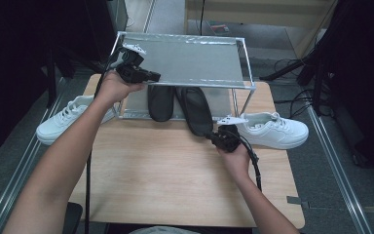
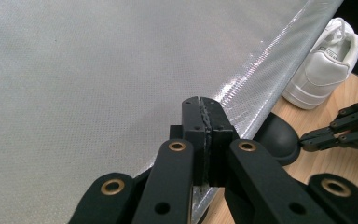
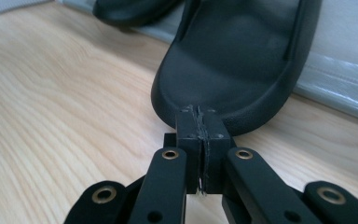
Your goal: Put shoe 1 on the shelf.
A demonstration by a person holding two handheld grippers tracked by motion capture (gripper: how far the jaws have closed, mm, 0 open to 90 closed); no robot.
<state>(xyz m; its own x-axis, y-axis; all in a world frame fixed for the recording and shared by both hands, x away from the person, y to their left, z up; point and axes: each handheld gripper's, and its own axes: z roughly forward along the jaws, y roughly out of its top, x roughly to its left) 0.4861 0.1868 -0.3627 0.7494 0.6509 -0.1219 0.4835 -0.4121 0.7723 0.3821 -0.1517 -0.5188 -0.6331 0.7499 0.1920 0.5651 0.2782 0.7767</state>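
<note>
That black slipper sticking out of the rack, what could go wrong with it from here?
The right hand-held gripper, jaws shut, sits at the slipper's heel: a push might skew it against the second slipper. The left hand-held gripper rests closed on the rack's top shelf, which might shift.

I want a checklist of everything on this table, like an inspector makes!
Surface: wooden table, bare at the front.
Job's things: two black slippers on the shoe rack's bottom shelf; the left slipper is tucked in, the right slipper sticks out onto the table.
Clutter: one white sneaker right of the rack, another white sneaker left of it.
Grippers: left gripper shut at the rack's top shelf; right gripper shut, at the right slipper's heel.
Cables: black cable trailing from the right gripper.
Surroundings: grey floor, dark stands.
</note>
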